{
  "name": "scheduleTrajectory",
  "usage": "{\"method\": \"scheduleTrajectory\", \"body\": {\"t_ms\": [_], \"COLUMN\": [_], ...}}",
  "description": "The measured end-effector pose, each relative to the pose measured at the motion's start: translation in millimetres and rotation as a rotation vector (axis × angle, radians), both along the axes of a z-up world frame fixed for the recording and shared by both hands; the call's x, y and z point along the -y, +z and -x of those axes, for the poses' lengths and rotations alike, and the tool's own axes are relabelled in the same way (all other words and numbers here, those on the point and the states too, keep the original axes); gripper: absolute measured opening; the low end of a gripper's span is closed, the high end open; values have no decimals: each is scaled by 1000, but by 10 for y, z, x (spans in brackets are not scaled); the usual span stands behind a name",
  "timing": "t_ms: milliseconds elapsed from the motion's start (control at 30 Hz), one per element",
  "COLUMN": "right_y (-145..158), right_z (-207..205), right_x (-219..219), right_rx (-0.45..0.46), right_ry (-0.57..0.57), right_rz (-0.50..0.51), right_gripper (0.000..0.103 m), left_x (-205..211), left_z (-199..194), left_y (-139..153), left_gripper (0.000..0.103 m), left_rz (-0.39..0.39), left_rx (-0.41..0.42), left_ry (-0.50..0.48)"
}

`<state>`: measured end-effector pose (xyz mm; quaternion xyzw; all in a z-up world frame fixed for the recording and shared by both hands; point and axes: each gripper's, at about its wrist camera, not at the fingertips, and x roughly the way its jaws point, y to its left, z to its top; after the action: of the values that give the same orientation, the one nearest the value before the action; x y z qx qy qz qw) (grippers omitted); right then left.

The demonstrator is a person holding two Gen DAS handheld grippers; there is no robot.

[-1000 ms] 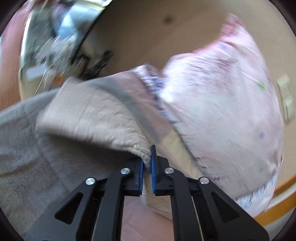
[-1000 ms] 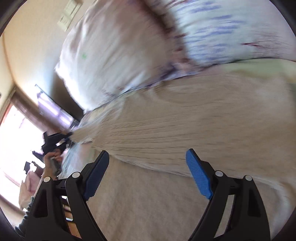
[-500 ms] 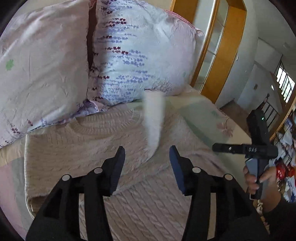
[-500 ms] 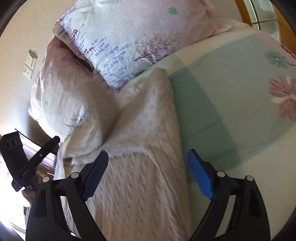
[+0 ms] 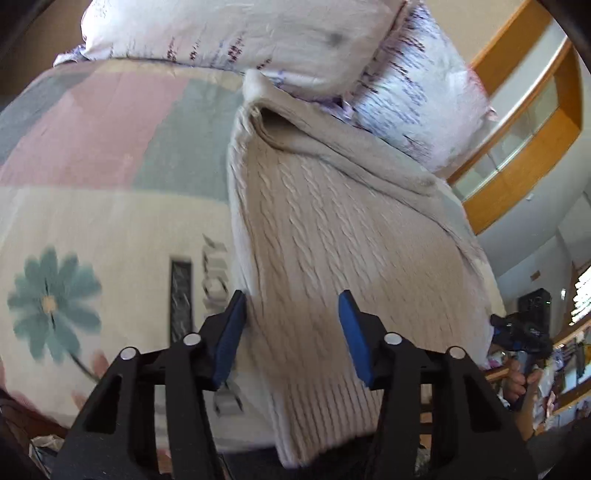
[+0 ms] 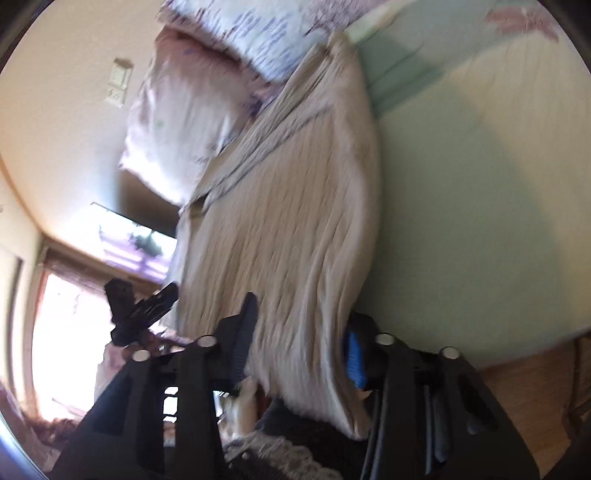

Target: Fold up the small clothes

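Fingers of the left gripper (image 5: 291, 332) spread wide, blue pads straddling the near hem of the cream cable-knit sweater (image 5: 332, 229), gripping nothing. Fingers of the right gripper (image 6: 301, 343) likewise parted, the knit running down between them at the bed's edge; contact with the pads impossible to judge through the motion blur.

Sweater laid lengthwise on the bed (image 5: 110, 206), neckline end up against the two floral pillows (image 5: 258, 33), hem end hanging slightly over the near side of the mattress. Both long sides apparently already turned inward, leaving a narrow strip; one sleeve or flap lying diagonally across the upper part. Flowered quilt on either side of it.

Step in hand, by the look of things: taking the hem with both grippers for the fold toward the collar. To do it well:

- Settle each pad pair onto a separate hem corner, well apart from the other, not both bunched at the middle.
- Bite deep enough to catch every stacked layer, since thick knit slips and the folded-in sides may spring open otherwise.
- Lift only a little, carry both corners forward at the same pace, keep the edge straight and level.
- Lay the hem short of the pillows, square with the collar, then release without dragging.

Main risk: uneven grips skewing the strip or undoing the side folds.
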<state>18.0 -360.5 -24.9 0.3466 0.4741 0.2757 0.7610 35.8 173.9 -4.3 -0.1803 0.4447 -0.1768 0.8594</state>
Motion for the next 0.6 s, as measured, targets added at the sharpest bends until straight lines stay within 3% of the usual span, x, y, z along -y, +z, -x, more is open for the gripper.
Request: {"method": "scheduleTrajectory", "body": {"t_ms": [100, 167, 300, 433, 600], "right_y": [-145, -171, 45, 631, 970], "right_z": [191, 232, 85, -426, -1400], "right_x": [-149, -188, -171, -115, -1], "right_rx": [-10, 7, 116, 323, 401], "right_ry": [46, 41, 13, -53, -184], "right_rz": [-86, -110, -206, -262, -290], "right_gripper": [15, 8, 7, 7, 7], "left_x": [46, 108, 159, 101, 19], "left_z": [238, 284, 254, -206, -1263], "left_y": [-121, -143, -48, 474, 987], "left_gripper": [17, 15, 7, 6, 6], "left_rz": [121, 141, 175, 156, 62], "left_rx": [-42, -39, -7, 144, 261], "left_ry": [-43, -46, -74, -64, 57]}}
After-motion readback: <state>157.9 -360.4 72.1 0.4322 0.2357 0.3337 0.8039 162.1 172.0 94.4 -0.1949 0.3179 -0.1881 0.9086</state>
